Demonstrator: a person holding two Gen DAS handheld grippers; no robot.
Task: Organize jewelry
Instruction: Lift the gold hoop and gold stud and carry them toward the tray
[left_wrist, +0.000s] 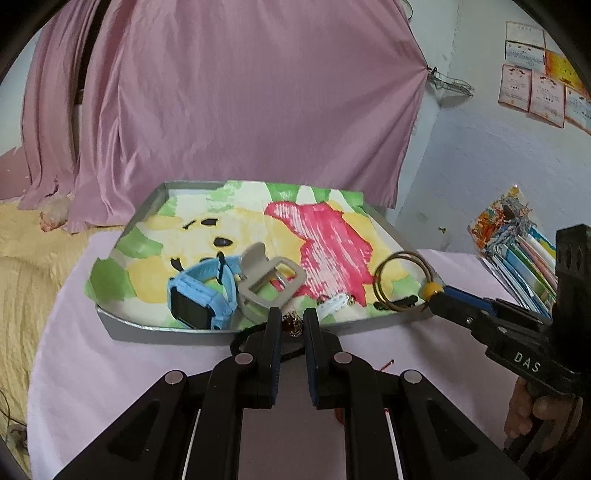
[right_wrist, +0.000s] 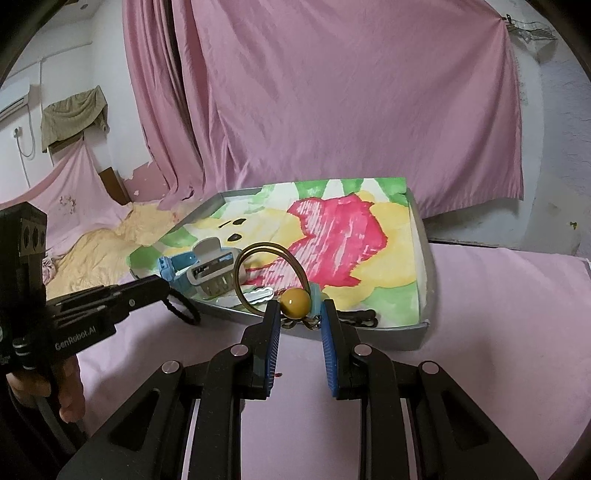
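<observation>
Right gripper (right_wrist: 298, 308) holds a thin gold-wire double-loop bangle with a round mustard-yellow bead (right_wrist: 294, 302). In the right wrist view the bead sits between the blue pads w/ gaps showing on both sides, so what the jaws actually pinch is hidden; in the left wrist view the bangle (left_wrist: 402, 280) stands upright at the tip, loops rising over the near right corner of the shallow grey metal tray lined with a painted paper of yellow, green and red-pink (left_wrist: 122, 325). My read: the step in hand is setting the bangle down inside the tray.

Left gripper (left_wrist: 290, 321) is narrow, fingers near-parallel, w/ a small dark red-and-gold charm (left_wrist: 292, 322) between the tips and a thin black cord (left_wrist: 258, 334) trailing on the pink cloth. Whether the pads actually bite the charm I cannot tell.

Already in the tray: light blue square-faced kids' smartwatch (left_wrist: 201, 295), grey plastic claw hair clip (left_wrist: 266, 284), small white clip (left_wrist: 334, 304), black hair tie (right_wrist: 354, 317) by the near rim.

To do it well, imo:
- carry the bangle past the rim to bare paper right of the grey clip, away from the black tie so the wire doesn't snag
- tip it so the loops lie flat before letting go; dropped upright it could roll
- keep the left tool low and clear of the right one's path.
</observation>
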